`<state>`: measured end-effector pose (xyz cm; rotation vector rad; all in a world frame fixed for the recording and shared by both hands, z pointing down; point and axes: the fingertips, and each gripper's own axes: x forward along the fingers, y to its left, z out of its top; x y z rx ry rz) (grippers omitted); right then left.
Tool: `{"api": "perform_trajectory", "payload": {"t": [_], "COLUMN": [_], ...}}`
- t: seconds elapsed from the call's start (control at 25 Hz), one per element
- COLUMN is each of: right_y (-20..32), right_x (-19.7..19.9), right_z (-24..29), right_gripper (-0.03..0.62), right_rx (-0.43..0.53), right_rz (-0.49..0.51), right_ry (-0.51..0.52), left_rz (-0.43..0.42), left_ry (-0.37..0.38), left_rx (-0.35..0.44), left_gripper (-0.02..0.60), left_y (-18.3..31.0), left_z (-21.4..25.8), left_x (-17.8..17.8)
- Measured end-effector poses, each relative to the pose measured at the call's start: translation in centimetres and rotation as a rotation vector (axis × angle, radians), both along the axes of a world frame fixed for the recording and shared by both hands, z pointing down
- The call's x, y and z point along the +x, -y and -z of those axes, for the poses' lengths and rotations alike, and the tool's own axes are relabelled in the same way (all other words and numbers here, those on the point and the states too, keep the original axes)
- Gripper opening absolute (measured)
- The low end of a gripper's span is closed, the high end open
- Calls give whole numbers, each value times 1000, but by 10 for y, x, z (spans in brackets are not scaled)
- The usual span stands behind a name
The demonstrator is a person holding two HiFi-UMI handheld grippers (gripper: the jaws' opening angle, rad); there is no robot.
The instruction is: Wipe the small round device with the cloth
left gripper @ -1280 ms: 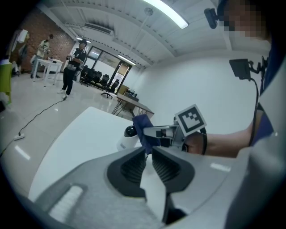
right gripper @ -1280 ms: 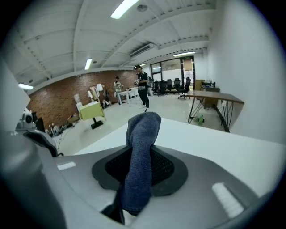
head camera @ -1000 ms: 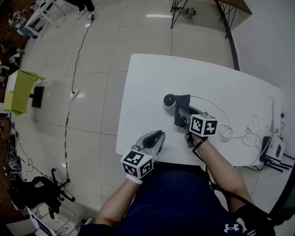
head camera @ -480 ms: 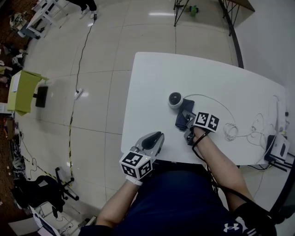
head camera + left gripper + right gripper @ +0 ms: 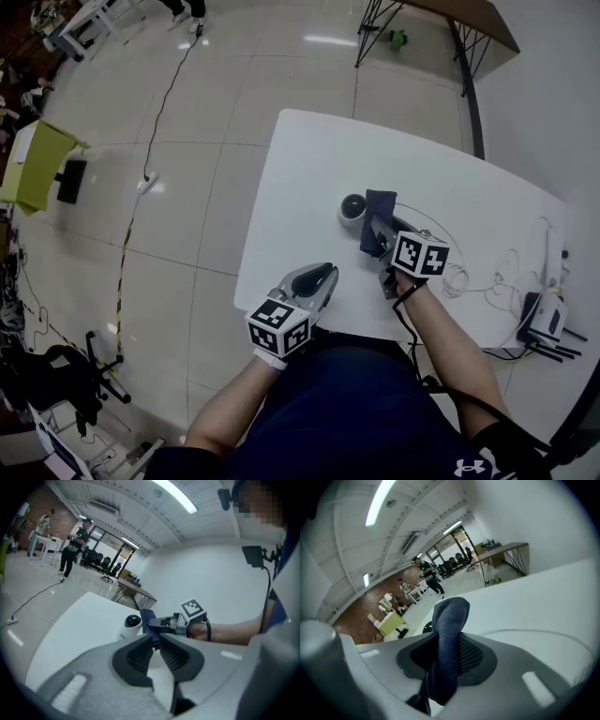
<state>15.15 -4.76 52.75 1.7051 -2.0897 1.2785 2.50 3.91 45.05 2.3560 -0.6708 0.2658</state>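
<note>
The small round device (image 5: 352, 208), white with a dark dome, stands near the middle of the white table (image 5: 309, 169). A dark blue cloth (image 5: 379, 212) stands up just right of it; whether they touch I cannot tell. My right gripper (image 5: 374, 230) is shut on the cloth (image 5: 447, 634), which sticks up between its pads, with the dome (image 5: 427, 627) peeking out behind. My left gripper (image 5: 314, 279) rests shut and empty at the table's near edge. From the left gripper (image 5: 157, 645) view, the device (image 5: 131, 623), the cloth (image 5: 147, 617) and the right gripper (image 5: 159, 623) lie ahead.
A thin white cable (image 5: 433, 217) arcs from the device to loose coils (image 5: 458, 277) on the right. A white box with black antennae (image 5: 546, 321) sits at the table's right edge. A dark desk on metal legs (image 5: 469, 21) stands beyond. People (image 5: 71, 550) stand far off.
Half a second ago the right gripper with the cloth had drawn back toward me, away from the device; now the cloth is beside the device again. The left gripper has stayed put.
</note>
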Motion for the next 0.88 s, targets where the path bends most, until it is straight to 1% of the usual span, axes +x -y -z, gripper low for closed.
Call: {"api": "perform_trajectory", "payload": {"t": [0.08,0.12,0.32,0.4,0.44,0.52,0.6,0.72,0.88], "right_y": [6,9,12,7,3,-6,-14,-22,-25], "right_x": [-5,-8,-39,-50,-55,-65,-74,-81,-82], "right_z": [11,16,38,38,34,23,12,-6,-30], "right_gripper": [110,110,110,110,110,110,110,110,110], "right_rx": [49,78,259,315,341,384,405,395,352], "right_rz": [88,142,480,598,651,750,821,884,935], "right_ry": [-147,-239,-800,-980,-1049,-1142,-1183,-1187,-1173], "left_rz": [11,20,81,105,114,125,133,145,157], "left_ry": [-8,-9,0,4,5,8,10,8,6], "left_rx": [3,3,-12,-19,-23,-29,-35,-44,-52], "left_gripper": [43,43,43,43,43,43,43,43,43], "left_y": [0,0,1,1,0,-1,-2,-2,-2], "left_z": [1,1,-7,-10,-12,-15,-17,-19,-20], "left_x": [-2,-4,-25,-32,-34,-36,-38,-39,-38]}}
